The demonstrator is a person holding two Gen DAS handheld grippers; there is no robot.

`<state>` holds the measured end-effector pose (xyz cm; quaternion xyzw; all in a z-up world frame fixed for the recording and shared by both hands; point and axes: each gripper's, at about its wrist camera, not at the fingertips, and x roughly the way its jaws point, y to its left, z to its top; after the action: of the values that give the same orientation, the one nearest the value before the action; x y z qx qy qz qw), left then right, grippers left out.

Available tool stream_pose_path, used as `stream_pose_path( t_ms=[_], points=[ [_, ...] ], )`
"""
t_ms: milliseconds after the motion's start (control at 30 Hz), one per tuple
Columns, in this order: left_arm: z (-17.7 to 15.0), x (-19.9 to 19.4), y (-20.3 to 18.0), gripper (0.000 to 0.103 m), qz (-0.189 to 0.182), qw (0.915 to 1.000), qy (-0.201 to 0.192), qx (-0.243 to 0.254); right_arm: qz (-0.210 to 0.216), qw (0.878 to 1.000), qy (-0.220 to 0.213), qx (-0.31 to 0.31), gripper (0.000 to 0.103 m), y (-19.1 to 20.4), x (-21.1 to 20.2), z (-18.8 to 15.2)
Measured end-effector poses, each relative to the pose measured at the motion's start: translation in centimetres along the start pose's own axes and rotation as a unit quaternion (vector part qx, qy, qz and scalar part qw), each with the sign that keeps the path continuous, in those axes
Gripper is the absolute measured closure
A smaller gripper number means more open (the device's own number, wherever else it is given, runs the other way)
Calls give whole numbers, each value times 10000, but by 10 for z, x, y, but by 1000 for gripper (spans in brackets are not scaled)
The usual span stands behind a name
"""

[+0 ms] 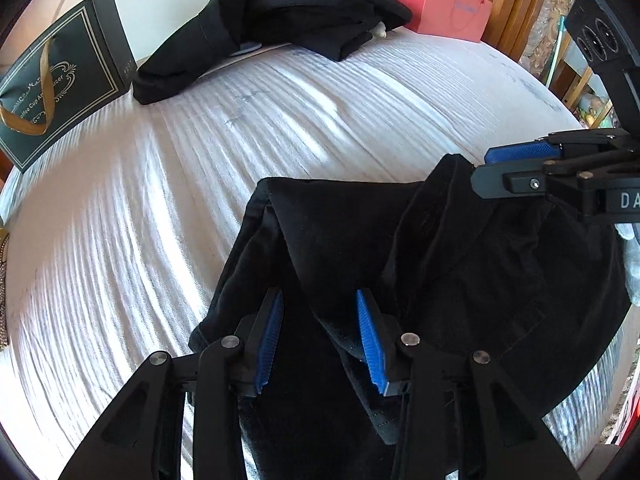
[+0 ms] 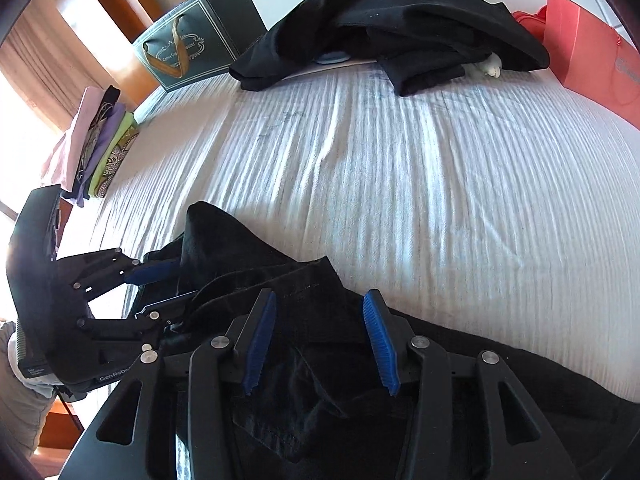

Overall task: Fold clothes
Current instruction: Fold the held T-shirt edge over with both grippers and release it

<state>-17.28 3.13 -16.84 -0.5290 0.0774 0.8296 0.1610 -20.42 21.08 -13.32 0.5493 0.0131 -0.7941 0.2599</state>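
A white ribbed bedcover fills most of both views, spreading from the lower left to the far wall. On it, in the lower middle and lower right of the left wrist view, lies a black garment, partly folded, with a flap turned over toward the upper left and a corner rising near the right edge. The right wrist view shows the same garment in the lower middle, running off to the lower right.

At the top centre of both views a second heap of black clothes sits at the far edge of the bed, well apart from the near garment. A dark gift bag with a gold ribbon handle stands at the upper left, and a red paper bag at the upper right. In the right wrist view a stack of folded coloured clothes lies at the left edge.

The left gripper points down over the garment at the bottom centre, its blue pads apart and black cloth lying between them without being pinched: released. The right gripper likewise stands spread above the cloth, gripping nothing; in the left wrist view it reaches in from the right edge, next to the garment's raised corner.
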Motion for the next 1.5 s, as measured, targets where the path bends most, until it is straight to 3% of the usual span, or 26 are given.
stream_pose_path(
  t_ms=[133,200,300,500,567,733,867,1000,1167,1267,1400,1500],
  points=[
    [0,1,3,65,-25,10000,-20,-8,-36,9997,116,-206,57,5,14,2],
    [0,1,4,64,-33,10000,-16,-23,-170,9986,109,-489,93,12,19,0],
    [0,-1,3,64,-32,10000,-13,-60,-313,9969,-217,-695,93,18,8,-7],
    [0,1,6,64,-64,9997,-56,-220,-100,9909,-775,-1095,93,25,-32,-40],
    [0,0,6,64,-68,9997,-54,-234,49,9908,-678,-1168,93,26,-37,-54],
    [-11,-11,13,64,-92,9993,-62,-350,362,9939,143,-1028,82,19,-26,-89],
    [-20,-36,20,64,-100,9988,-260,-406,317,9960,65,-834,79,8,-42,-97],
    [-10,-48,23,63,7,9969,-511,-595,158,9983,-329,-448,79,4,-57,-73],
    [3,-38,8,63,-58,9965,-554,-623,14,9979,-584,-285,79,19,-45,-43],
    [2,-28,-7,63,65,9981,-456,-411,59,9983,-423,-401,79,32,-27,-38],
    [-7,-11,-9,63,246,9987,-214,-380,-234,9973,222,-654,79,37,3,-48],
    [-16,-9,-9,58,318,9981,-297,-441,-213,9976,271,-606,81,27,3,-58]
  ],
)
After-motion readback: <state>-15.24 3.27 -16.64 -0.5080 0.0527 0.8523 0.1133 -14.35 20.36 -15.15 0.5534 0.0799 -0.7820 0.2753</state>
